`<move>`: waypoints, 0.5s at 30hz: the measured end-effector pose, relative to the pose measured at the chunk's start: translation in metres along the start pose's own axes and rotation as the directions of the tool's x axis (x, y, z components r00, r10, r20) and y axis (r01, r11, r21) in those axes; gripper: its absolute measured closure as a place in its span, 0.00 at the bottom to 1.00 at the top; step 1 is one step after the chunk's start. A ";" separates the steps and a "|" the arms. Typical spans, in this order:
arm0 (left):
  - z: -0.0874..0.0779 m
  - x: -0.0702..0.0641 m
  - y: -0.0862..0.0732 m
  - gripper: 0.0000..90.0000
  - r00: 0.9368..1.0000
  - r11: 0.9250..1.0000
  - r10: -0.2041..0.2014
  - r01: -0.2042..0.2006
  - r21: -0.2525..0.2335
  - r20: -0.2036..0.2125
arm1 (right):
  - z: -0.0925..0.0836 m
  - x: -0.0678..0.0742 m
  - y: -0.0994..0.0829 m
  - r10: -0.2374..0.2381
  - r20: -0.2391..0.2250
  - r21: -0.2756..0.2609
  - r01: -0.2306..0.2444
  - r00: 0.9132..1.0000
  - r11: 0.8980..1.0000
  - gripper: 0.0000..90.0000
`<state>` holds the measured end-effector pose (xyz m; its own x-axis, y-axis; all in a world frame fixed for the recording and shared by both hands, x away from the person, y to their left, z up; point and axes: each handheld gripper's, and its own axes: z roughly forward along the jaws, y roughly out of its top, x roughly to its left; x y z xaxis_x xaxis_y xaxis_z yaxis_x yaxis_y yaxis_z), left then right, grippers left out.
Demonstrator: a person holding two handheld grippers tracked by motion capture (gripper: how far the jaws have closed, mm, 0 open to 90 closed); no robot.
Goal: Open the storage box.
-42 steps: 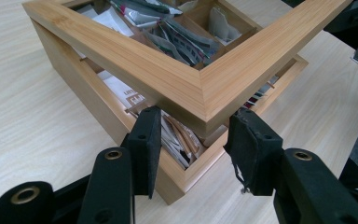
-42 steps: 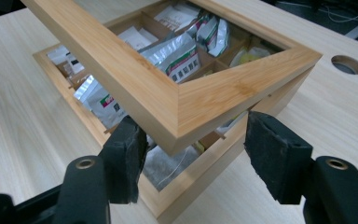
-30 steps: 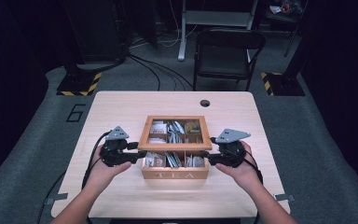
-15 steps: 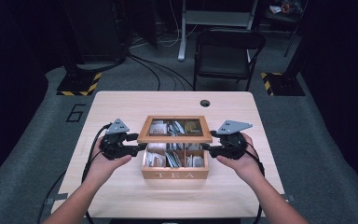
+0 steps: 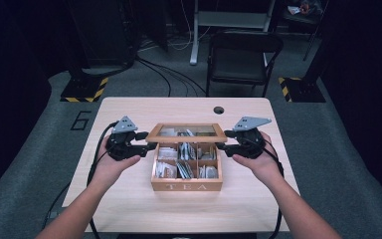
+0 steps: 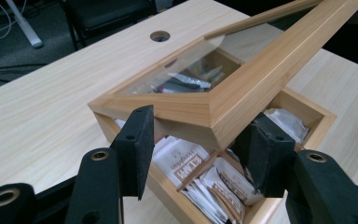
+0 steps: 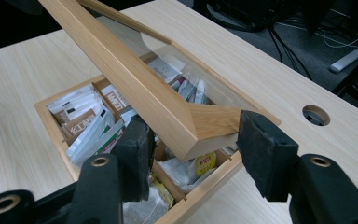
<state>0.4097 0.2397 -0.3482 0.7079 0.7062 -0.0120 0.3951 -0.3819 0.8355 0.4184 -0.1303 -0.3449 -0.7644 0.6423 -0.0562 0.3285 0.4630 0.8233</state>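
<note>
Your left tongs sit at the left of the frame in the high view, tips at the left front corner of the glass-paned wooden lid. In the left gripper view the black pads straddle that lid corner; the jaws have just been closing a touch, and the corner sits between them, but I cannot tell whether the pads press on it.

Centre of the frame: the light wooden tea box lettered TEA stands on the pale wooden table, lid tilted up at the front, hinged along the far edge. Underneath, paper tea sachets are packed in the compartments.

To the right of the frame, your right tongs meet the lid's right front corner. In the right gripper view that corner lies between the pads; the right pad touches the wood, the left one sits just beside it and lower, down among the sachets. Those jaws have just been closing too.
</note>
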 end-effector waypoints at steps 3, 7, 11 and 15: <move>0.001 0.003 0.004 0.53 1.000 1.000 0.000 0.000 -0.010 0.000 | 0.001 -0.004 0.004 0.022 0.000 -0.002 -0.022 1.000 1.000 0.52; 0.002 0.006 0.010 0.53 1.000 1.000 0.004 -0.004 -0.021 -0.006 | 0.003 -0.009 0.009 0.038 0.006 -0.005 -0.038 0.999 0.999 0.53; 0.004 0.010 0.016 0.55 1.000 0.999 0.017 -0.018 -0.030 -0.021 | 0.004 -0.014 0.015 0.052 0.005 -0.019 -0.052 0.999 0.998 0.54; 0.006 0.016 0.020 0.58 1.000 0.999 0.004 -0.006 -0.047 -0.031 | 0.005 -0.018 0.020 0.057 0.013 -0.027 -0.056 0.998 0.998 0.55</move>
<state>0.4325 0.2394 -0.3347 0.6910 0.7228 0.0086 0.3632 -0.3574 0.8604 0.4414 -0.1298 -0.3298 -0.7373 0.6754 -0.0169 0.3559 0.4095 0.8400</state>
